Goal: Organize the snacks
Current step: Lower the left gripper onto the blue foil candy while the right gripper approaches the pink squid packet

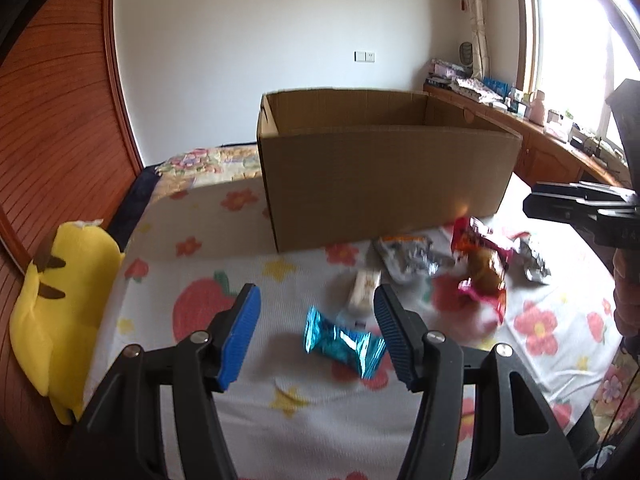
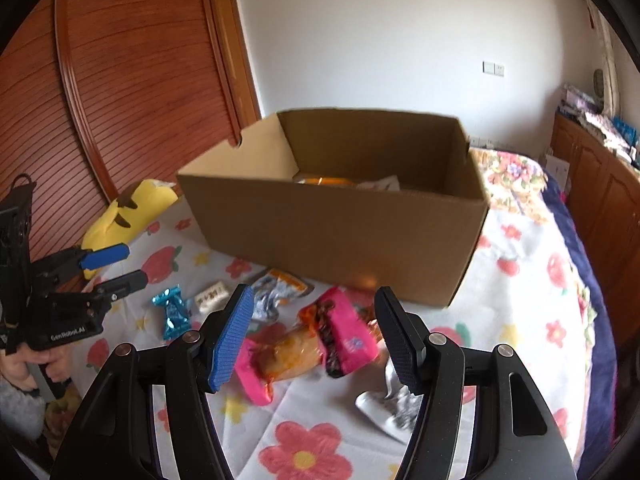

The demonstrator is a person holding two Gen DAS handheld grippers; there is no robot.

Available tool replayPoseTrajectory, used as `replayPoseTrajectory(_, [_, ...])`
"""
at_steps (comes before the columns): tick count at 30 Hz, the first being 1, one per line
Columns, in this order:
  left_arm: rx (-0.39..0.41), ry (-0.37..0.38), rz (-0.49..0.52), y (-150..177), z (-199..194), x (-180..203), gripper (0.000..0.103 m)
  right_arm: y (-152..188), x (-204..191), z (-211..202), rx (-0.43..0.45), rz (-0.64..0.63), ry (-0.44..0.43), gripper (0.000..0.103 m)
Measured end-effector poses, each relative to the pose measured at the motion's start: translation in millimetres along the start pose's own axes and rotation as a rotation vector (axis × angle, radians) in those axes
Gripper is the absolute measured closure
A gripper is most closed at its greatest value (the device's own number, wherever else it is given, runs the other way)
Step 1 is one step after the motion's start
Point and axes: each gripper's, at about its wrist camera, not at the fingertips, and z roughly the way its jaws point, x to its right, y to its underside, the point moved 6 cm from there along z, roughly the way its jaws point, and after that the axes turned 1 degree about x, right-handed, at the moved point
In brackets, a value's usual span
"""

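Far left of the bed, against the wooden wardrobe (image 1: 60, 128), lies a yellow plush toy (image 1: 60, 312), at the edge of the flower-print sheet (image 1: 208, 360). Left gripper (image 1: 316, 332) hangs low over the sheet with jaws spread wide, nothing between the blue pads (image 1: 240, 336); a blue foil candy (image 1: 344, 342) lies on the sheet in the gap, nearer the right-hand pad, touching neither as far as can be seen. Just beyond it a small white wrapped snack (image 1: 364, 290), then a silver-and-orange packet (image 1: 404, 258), all loose on the sheet in front of the cardboard box (image 1: 380, 176). The box stands open-topped mid-bed; the right wrist view shows an orange packet (image 2: 326, 181) and something white already inside. Right of the silver packet, a pink snack bag (image 1: 484, 264) with a clear window lies crumpled, and a crumpled silver wrapper (image 1: 534, 260) beside it. Right gripper (image 2: 316, 332) released, jaws wide apart above the pink snack bag, which sits between the fingers in view but ungrasped; contact cannot be told. Wooden cabinets (image 1: 560, 156) with clutter run under the window (image 1: 576, 40) at far right.
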Motion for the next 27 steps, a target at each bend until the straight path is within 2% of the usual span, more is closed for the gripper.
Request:
replayPoseTrajectory(7, [-0.029,0.005,-0.016,17,6,2,0.043,15,-10,28,-0.060,0.017,-0.014,0.040])
replayPoseTrajectory(16, [-0.031,0.010,-0.042,24,8,5,0.043,30,-16,57,-0.128,-0.012,0.052,0.044])
replayPoseTrajectory(27, [-0.030,0.030,-0.050,22,10,21,0.043,52,-13,50,-0.183,-0.075,0.087,0.044])
